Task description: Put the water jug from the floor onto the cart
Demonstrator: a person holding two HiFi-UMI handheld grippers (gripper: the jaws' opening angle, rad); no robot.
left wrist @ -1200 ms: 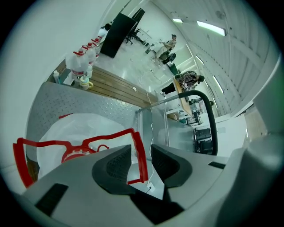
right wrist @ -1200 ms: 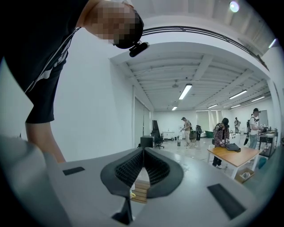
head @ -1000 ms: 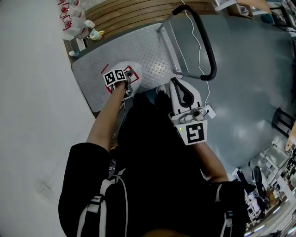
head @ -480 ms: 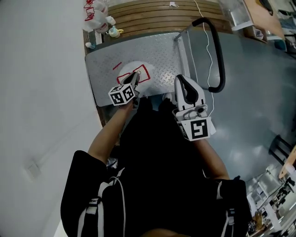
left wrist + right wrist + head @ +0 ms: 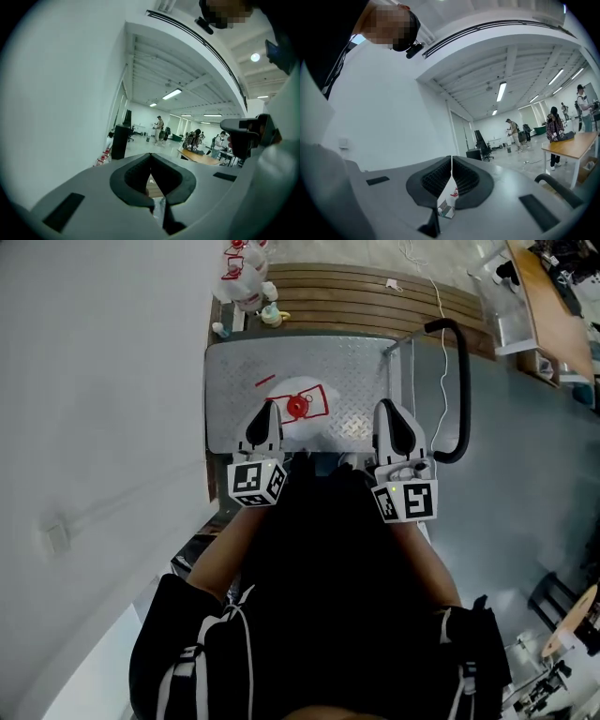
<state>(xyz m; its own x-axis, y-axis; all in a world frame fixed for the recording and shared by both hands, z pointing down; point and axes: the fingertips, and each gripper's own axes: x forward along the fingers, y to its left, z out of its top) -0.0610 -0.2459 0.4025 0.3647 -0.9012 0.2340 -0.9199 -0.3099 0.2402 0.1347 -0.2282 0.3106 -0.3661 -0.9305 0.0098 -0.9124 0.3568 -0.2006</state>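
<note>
I read left claw point(image 5: 266, 411) and right claw point(image 5: 390, 411) both fully shut, empty. Water jug point(image 5: 298, 407), red cap, red-outlined label, writing illegible, stood on cart point(image 5: 356, 362).

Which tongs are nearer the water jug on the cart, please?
Left. The left tongs are just left of the water jug; the right tongs well to its right.

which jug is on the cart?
The red-capped jug, alone mid-deck on the cart; the other jugs cluster off the cart, beyond its far-left corner.
</note>
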